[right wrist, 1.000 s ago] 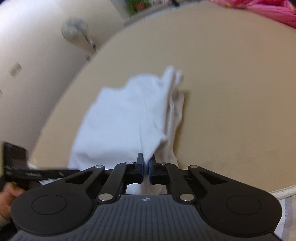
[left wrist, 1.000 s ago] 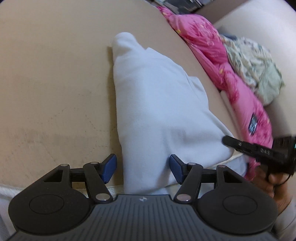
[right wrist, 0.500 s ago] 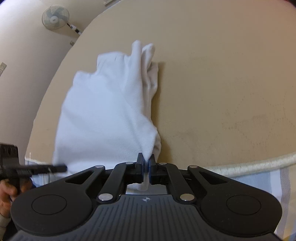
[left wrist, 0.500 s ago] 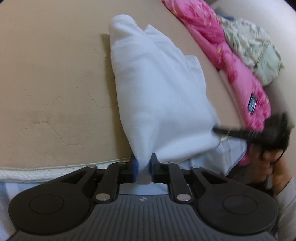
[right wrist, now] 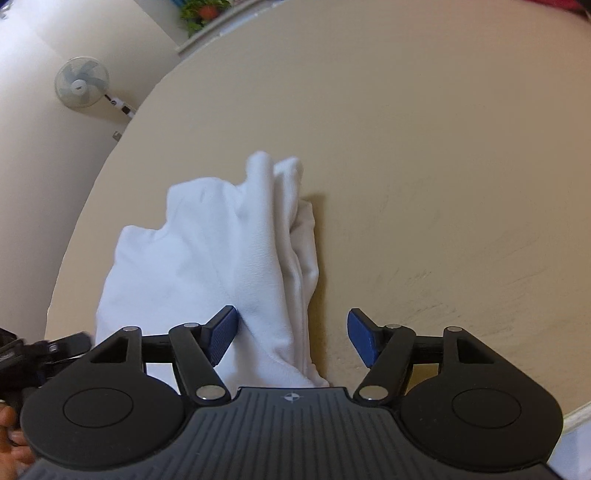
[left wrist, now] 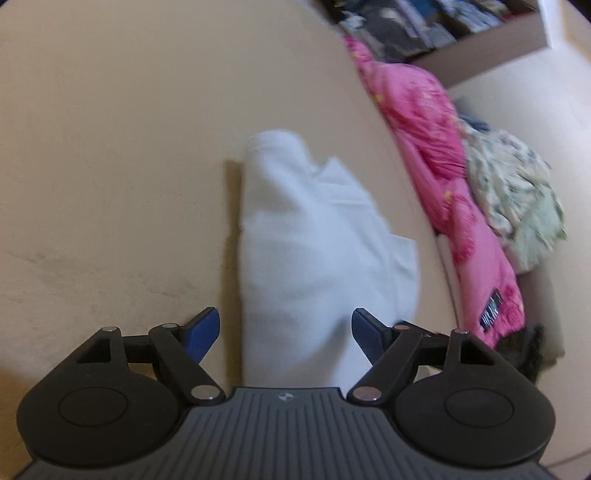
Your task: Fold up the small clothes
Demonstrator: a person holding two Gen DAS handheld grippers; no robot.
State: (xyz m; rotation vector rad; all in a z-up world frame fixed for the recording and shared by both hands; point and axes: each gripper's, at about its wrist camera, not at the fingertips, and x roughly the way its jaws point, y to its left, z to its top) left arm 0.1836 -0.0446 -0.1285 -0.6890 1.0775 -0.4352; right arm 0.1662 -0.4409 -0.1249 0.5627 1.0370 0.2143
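Note:
A white garment (left wrist: 306,258) lies folded lengthwise on the beige surface (left wrist: 110,147), its narrow end pointing away. My left gripper (left wrist: 285,332) hangs over the near end of the cloth with its jaws opening; the blue pads (left wrist: 201,332) stand apart from the fabric between them. In the right wrist view the same white garment (right wrist: 221,258) shows its folded layers along the right edge. My right gripper (right wrist: 291,336) is over that near right corner, jaws opening, blue pads (right wrist: 221,332) wide apart and free of the cloth lying between them.
A pink floral blanket (left wrist: 443,166) and a pale green patterned cloth (left wrist: 517,199) lie along the surface's right side. Cluttered shelves (left wrist: 406,26) stand behind. A wall fan (right wrist: 82,82) and a plant (right wrist: 201,11) show at left. The other gripper (right wrist: 37,350) sits at the lower left edge.
Both grippers were shut on the garment's near edge half a second ago; both have let go and their jaws now stand wide. The cloth lies farther onto the beige surface.

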